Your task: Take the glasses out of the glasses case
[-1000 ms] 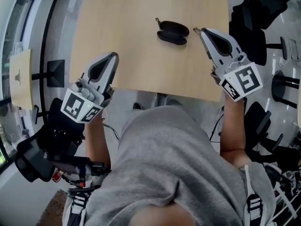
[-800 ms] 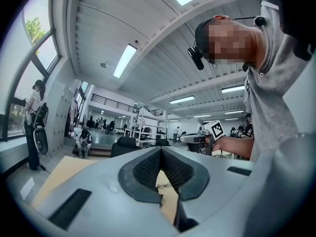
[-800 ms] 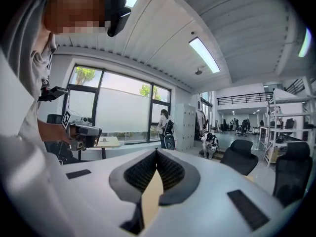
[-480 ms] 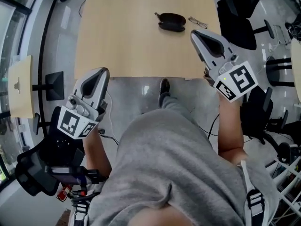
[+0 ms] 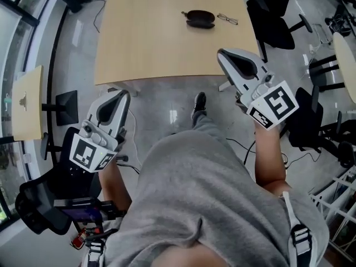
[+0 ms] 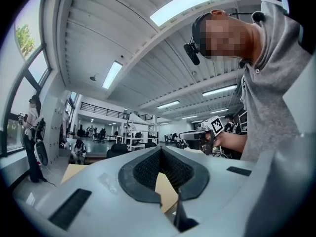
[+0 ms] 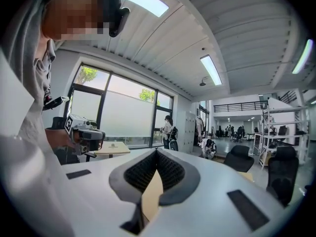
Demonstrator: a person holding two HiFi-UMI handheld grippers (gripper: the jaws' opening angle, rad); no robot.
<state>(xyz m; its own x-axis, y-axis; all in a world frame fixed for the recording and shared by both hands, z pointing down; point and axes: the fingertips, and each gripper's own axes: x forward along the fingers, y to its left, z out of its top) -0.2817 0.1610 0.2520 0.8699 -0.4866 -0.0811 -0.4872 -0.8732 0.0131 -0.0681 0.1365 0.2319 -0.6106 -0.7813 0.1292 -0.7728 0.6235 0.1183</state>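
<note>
Pale wood fills the upper part of the head view: the desk (image 5: 144, 38) stands well ahead of us, with grey floor between its near edge and our body. Toward its far right side lies the dark glasses case (image 5: 200, 19). Just beside it on the right, the glasses (image 5: 227, 19) rest on the bare wood, outside the case as far as we can tell at this size. We judge the task's own work as good as done, so the step in hand is a clean stand-off. Our left tool (image 5: 119, 99) and right tool (image 5: 225, 57) both hang over the floor, well apart from the desk, each with its jaws brought together on nothing. Each tool's own view shows the ribbed pads meeting at the tip. To do this well, we would hold both tools level and closed, clear of the black office chair (image 5: 275, 15) at the right, and away from the desk edge so nothing nudges the glasses. Should a temple arm prove caught in the case, we would go in with the right tool, the nearer one.
</note>
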